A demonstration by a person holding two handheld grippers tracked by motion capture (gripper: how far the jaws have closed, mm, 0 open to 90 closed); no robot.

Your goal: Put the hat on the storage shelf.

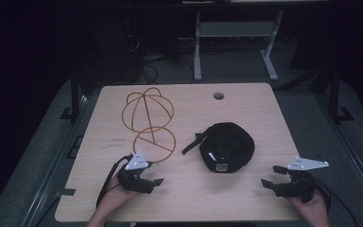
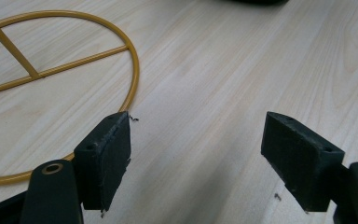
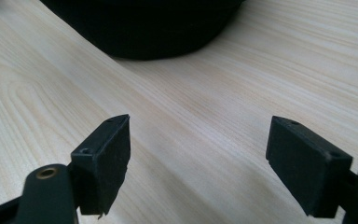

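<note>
A black cap (image 1: pixel 227 146) lies upside down in the middle of the wooden table (image 1: pixel 264 118), its strap trailing to the left. A yellow wire stand (image 1: pixel 149 118) with a round base ring (image 2: pixel 133 70) rests on the table's left half. My left gripper (image 1: pixel 155 176) hovers at the front left, just in front of that ring, open with nothing between its pads. My right gripper (image 1: pixel 273 176) sits at the front right, open and empty, pointing toward the cap (image 3: pixel 144 28), whose dark edge lies ahead of its pads.
A round cable hole (image 1: pixel 218 96) is near the table's far edge. Beyond the table stands a white desk frame (image 1: pixel 236 38) on a dark floor with cables. Bare wood lies between the two grippers.
</note>
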